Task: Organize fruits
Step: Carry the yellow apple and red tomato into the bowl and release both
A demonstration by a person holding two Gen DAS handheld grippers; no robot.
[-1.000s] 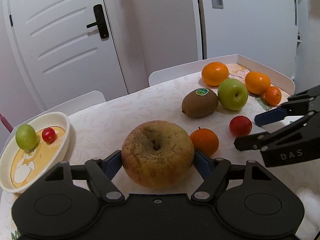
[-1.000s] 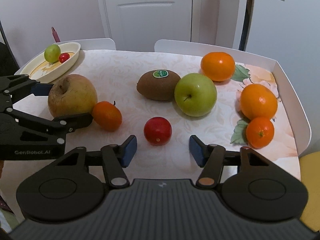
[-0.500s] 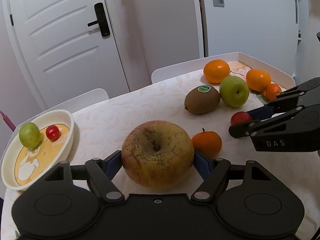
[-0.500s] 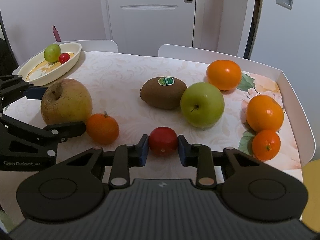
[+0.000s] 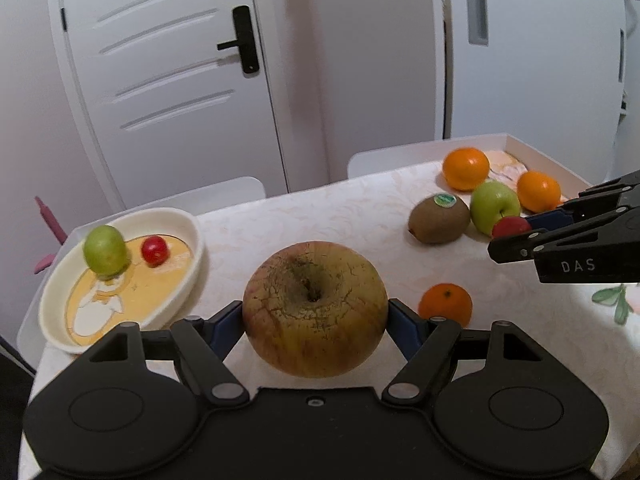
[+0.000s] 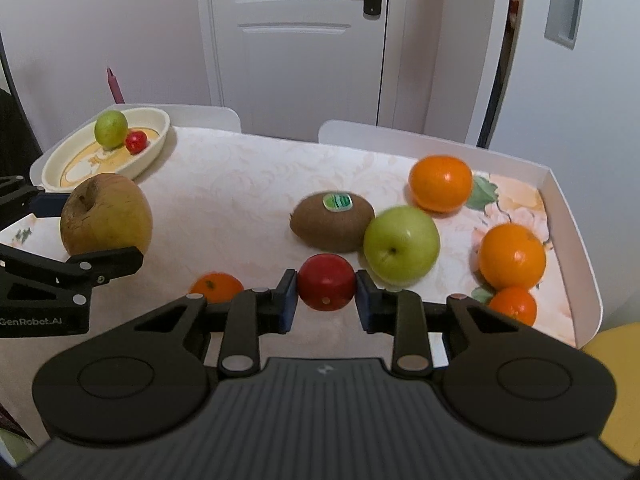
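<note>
Now that the right gripper (image 6: 326, 294) has closed on the small red fruit (image 6: 326, 286), lifted beside the green apple (image 6: 401, 244), both fruits can go to the dish (image 5: 182, 280). The left gripper (image 5: 316, 322) clamps the large brownish apple (image 5: 316, 308) near the dish.

The smallest orange (image 6: 513, 305) sits half hidden behind the right tool's finger.

I see a russet-yellow cracked apple (image 5: 316, 308), a red fruit (image 6: 326, 287), a brown kiwi (image 6: 332, 222) with green sticker, and a cream floral tabletop (image 6: 240, 184).
</note>
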